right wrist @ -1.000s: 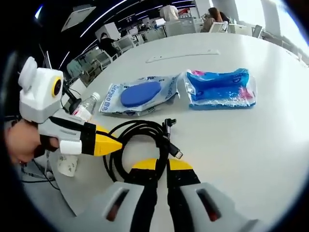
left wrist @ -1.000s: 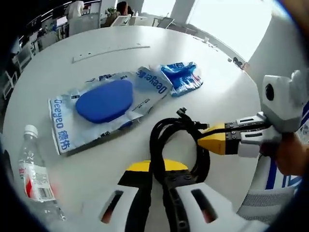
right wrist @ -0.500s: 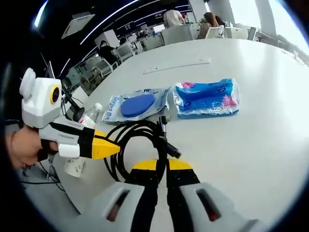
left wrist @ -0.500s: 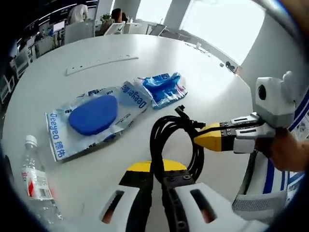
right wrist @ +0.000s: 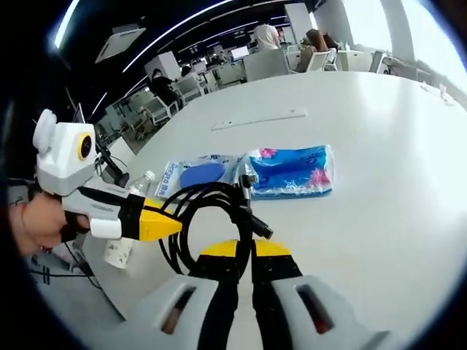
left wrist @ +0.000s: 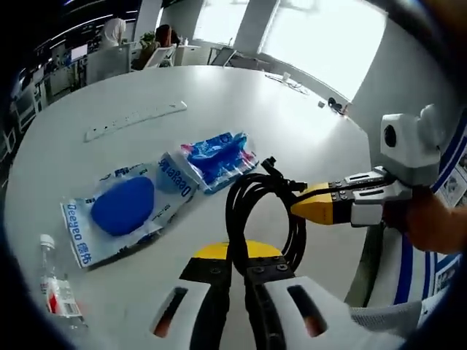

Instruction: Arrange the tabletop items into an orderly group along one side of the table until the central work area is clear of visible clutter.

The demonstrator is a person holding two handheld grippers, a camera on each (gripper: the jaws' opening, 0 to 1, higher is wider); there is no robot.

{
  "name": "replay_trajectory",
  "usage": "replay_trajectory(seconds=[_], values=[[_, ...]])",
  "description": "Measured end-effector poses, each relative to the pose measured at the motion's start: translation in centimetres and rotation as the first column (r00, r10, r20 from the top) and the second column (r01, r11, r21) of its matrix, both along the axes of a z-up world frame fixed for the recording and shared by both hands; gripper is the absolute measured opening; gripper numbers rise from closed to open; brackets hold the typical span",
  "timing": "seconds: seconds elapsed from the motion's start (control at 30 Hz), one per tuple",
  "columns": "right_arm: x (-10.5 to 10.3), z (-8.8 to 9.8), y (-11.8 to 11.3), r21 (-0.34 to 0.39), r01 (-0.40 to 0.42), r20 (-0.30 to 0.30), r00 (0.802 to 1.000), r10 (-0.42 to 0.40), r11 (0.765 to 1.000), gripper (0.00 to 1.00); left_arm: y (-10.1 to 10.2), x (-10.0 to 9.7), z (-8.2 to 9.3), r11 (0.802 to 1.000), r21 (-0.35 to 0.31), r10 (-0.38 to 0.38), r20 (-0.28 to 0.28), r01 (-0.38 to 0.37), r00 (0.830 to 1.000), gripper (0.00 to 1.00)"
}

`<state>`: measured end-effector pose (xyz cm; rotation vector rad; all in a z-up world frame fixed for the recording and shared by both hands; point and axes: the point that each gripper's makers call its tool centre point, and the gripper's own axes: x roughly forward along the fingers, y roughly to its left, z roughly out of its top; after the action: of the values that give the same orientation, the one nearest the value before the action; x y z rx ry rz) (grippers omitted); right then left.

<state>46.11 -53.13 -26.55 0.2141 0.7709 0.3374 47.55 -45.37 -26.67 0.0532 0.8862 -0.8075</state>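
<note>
Left tool (left wrist: 232,264): we have its jaws clamped on the black cable (left wrist: 252,211).
Right tool (right wrist: 244,251): pinched on the same coil, which hangs lifted between both.
Cable risk: loops could spring loose if either grip slackens; the free plug end (right wrist: 263,231) may snag the blue packets.
Packets: blue pad packet (left wrist: 124,208) touching the smaller blue pack (left wrist: 217,157), mid tabletop (left wrist: 219,95).
Bottle (left wrist: 55,288): near the edge, we could knock it setting the coil down.

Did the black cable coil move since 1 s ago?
Yes. The black cable coil, gripped by both tools, now rises off the white table and overlaps the packets.
</note>
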Motion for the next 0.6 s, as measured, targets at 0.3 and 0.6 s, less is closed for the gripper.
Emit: replay_trajectory(seconds=[0.3, 0.6], values=[[0.3, 0.9, -2.4, -0.009, 0.033, 0.004, 0.999, -0.033, 0.999, 0.02, -2.7, 0.4, 0.9, 0.998, 0.0, -0.059, 0.014, 0.059, 0.998, 0.02], [0.5, 0.3, -4.0, -0.02, 0.049, -0.022, 0.999, -0.049, 0.999, 0.02, -4.3, 0.8, 0.1, 0.996, 0.006, -0.089, -0.012, 0.089, 0.996, 0.02]])
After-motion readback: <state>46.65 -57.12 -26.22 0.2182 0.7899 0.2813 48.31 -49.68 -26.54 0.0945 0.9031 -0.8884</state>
